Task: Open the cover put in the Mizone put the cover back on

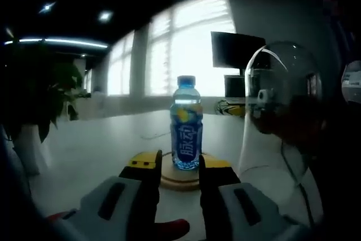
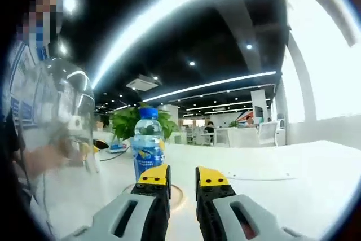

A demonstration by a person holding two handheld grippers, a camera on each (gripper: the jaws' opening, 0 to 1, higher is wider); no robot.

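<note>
A blue Mizone bottle (image 1: 186,122) with a blue cap stands upright on a round wooden base (image 1: 179,180) on the white table. A clear glass dome cover (image 1: 282,117) stands to the right of the base, off it. My left gripper (image 1: 180,163) is just short of the base, jaws a little apart with nothing between them. In the right gripper view the bottle (image 2: 148,142) is left of my right gripper (image 2: 183,175), which is open and empty. The base (image 2: 176,196) shows between its jaws, and the dome (image 2: 59,134) is at far left.
A potted plant (image 1: 39,94) stands at the table's left, and a dark monitor (image 1: 237,49) is behind the dome. A person (image 2: 22,100) is behind the dome. A thin cable (image 2: 254,178) lies on the white table (image 2: 293,179) to the right.
</note>
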